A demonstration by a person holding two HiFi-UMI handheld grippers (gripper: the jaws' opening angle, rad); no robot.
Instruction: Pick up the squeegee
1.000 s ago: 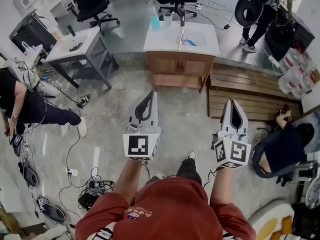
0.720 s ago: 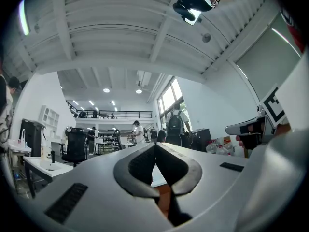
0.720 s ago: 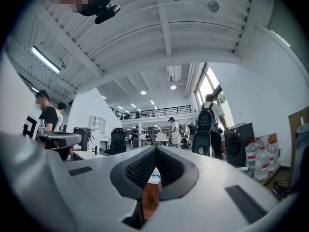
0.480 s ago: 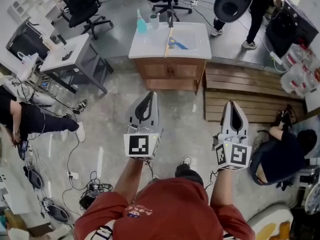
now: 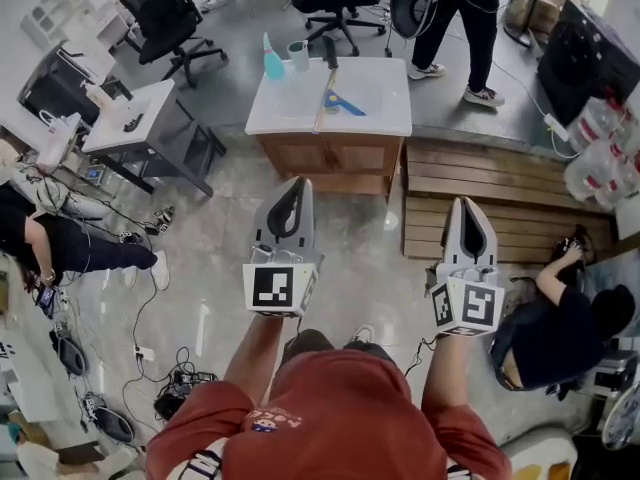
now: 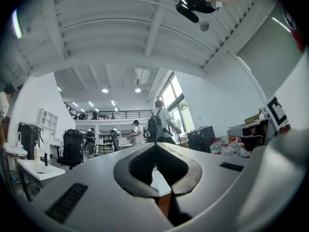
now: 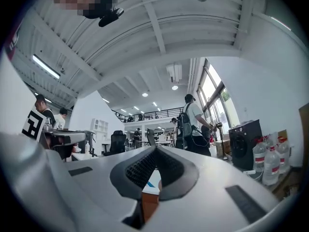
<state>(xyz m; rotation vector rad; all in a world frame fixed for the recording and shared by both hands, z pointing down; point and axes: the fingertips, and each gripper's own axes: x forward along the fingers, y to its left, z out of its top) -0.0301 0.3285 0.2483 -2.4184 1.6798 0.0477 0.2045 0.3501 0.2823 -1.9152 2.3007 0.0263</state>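
Workshop floor, white-topped cabinet (image 5: pixel 385 78) ahead: pickup not begun.
Your left gripper (image 5: pixel 299 183) and right gripper (image 5: pixel 466 204) both have jaws closed on nothing, held over the floor. The squeegee (image 5: pixel 322 98) lies on the cabinet at 12 o'clock, well apart from both. Approach, opening and grasp all remain.

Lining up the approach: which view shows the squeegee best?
The head view: the squeegee shows whole on the white counter, with its handle and dark head both visible. The left and right gripper views show only a sliver of counter past their own jaws. I cannot make the squeegee out there.
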